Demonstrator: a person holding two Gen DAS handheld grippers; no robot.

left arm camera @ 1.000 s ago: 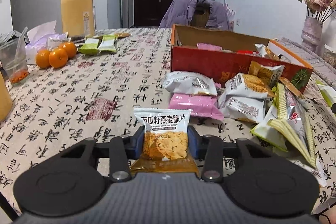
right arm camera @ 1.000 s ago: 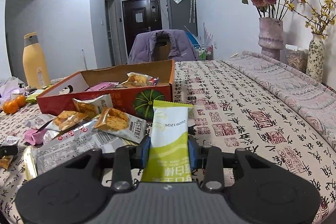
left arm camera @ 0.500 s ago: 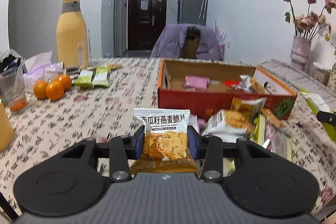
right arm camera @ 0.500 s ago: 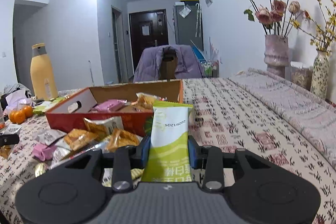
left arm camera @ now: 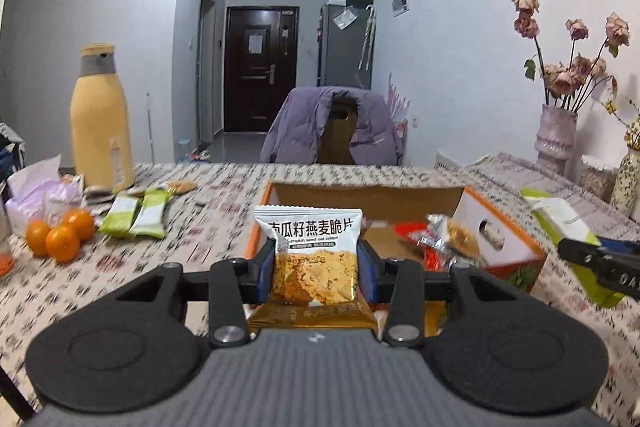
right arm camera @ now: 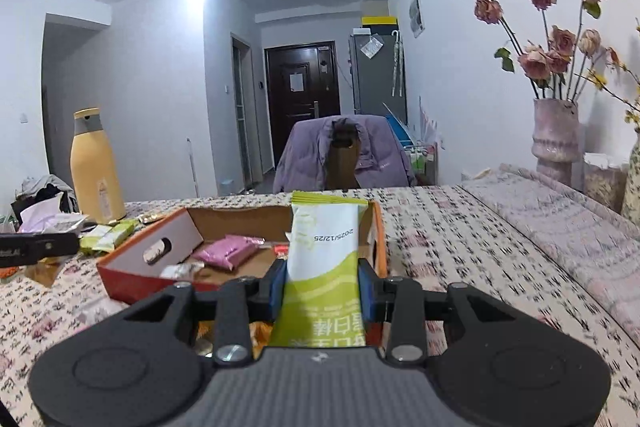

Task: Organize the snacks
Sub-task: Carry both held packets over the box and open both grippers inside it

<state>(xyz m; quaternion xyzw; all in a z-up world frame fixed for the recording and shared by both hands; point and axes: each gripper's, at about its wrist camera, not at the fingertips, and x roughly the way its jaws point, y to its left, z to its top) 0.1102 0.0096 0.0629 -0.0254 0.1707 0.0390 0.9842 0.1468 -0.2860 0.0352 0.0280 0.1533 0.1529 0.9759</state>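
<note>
Partway through. Open orange cardboard box (right arm camera: pixel 176 227) at 12 o'clock already holds a pink packet (right arm camera: pixel 228 254) and others. Left gripper (left arm camera: pixel 316 269) clenched on white-and-gold oat-crisp packet (left arm camera: pixel 310 259); right gripper (right arm camera: pixel 322 285) grasping upright green-white bar wrapper (right arm camera: pixel 324 247). Green packets (left arm camera: pixel 134 213) remain at 10 o'clock.

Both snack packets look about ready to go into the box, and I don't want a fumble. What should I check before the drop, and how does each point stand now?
1. Left tongs shut on the oat crisp packet: ok.
2. Right tongs shut on the green packet: ok.
3. Cardboard box open at the top: ok.
4. Free floor space in the box beside the pink packet: ok.
5. Packets directly above the box opening: cannot tell.
6. The two tongs apart from each other: ok.
</note>
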